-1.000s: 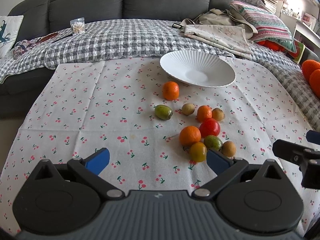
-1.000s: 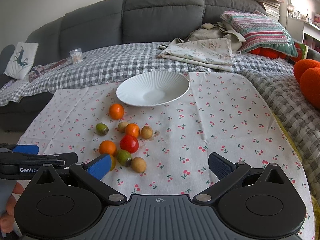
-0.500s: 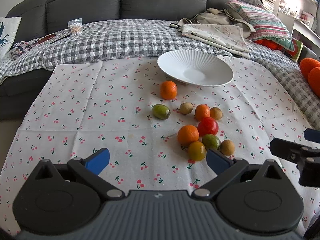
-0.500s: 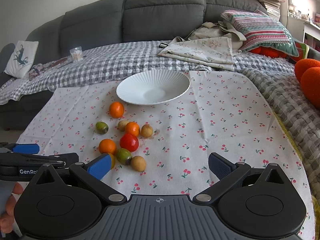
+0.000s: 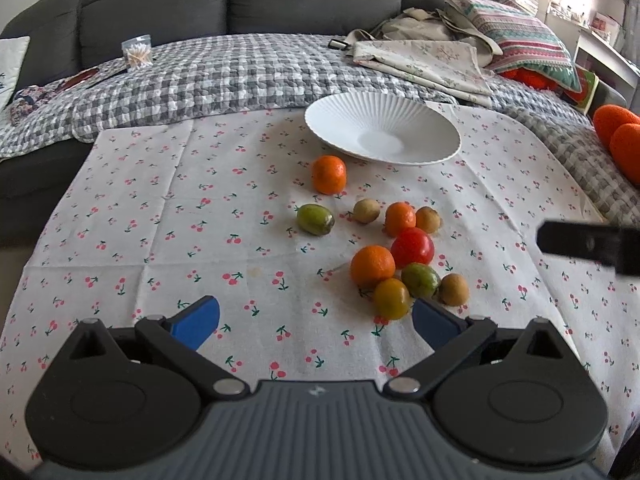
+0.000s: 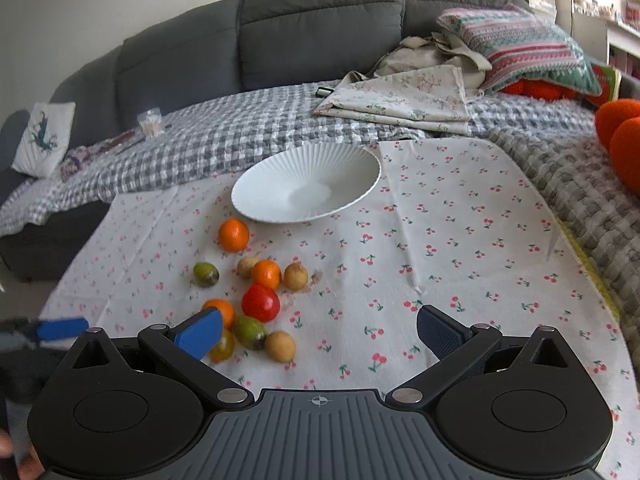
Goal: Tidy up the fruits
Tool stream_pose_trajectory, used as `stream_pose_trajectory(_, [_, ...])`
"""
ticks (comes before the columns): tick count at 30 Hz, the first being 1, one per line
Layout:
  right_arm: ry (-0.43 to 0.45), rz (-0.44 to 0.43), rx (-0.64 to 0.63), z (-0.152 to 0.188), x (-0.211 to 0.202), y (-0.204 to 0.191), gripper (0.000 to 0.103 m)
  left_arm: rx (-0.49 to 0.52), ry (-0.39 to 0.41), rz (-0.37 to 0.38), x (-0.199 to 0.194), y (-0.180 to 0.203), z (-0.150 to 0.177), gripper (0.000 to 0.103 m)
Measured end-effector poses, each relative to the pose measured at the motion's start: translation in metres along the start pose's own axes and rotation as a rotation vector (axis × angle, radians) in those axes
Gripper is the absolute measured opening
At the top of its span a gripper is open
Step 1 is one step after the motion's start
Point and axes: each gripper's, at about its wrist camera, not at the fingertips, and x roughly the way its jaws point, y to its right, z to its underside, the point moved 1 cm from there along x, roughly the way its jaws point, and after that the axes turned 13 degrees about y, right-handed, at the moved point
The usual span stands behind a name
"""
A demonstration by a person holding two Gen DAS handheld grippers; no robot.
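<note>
Several small fruits lie loose on the cherry-print cloth [image 5: 160, 208]: an orange [image 5: 329, 174] [image 6: 233, 235] nearest the empty white ribbed bowl [image 5: 382, 128] [image 6: 306, 185], a green fruit [image 5: 315, 219] [image 6: 206, 274], a red one [image 5: 412, 246] [image 6: 260, 303], more oranges, green and brown ones in a cluster. My left gripper [image 5: 316, 322] is open, low over the cloth just short of the cluster. My right gripper [image 6: 320, 330] is open too, with its left finger [image 6: 199, 332] over the cluster's near edge. Neither holds anything.
A grey sofa with a checked quilt [image 5: 224, 76] runs behind the cloth. Folded fabric [image 6: 400, 96] and a striped cushion [image 6: 520, 52] lie at the back right. Orange plush balls [image 6: 624, 140] sit at the right edge. A small jar [image 5: 137, 51] stands at the back left.
Both grippers have moved forward and lower toward the fruits; the right view has tilted. The fruits and bowl have not moved.
</note>
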Motion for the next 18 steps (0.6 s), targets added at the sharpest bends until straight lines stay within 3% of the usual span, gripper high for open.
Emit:
stream_pose_trajectory(7, [-0.096, -0.065, 0.070, -0.008, 0.036, 0.008, 0.103, 0.083, 0.008, 0.013, 0.013, 0.004, -0.002, 0.099])
stream_pose_trajectory(12, [-0.164, -0.116, 0.068, -0.005, 0.056, 0.005, 0.102, 0.150, -0.019, 0.115, 0.026, 0.020, 0.004, 0.087])
stream_pose_trajectory(18, [-0.194, -0.168, 0.034, -0.009, 0.075, -0.004, 0.098, 0.166, -0.048, 0.165, 0.042, 0.034, 0.009, 0.067])
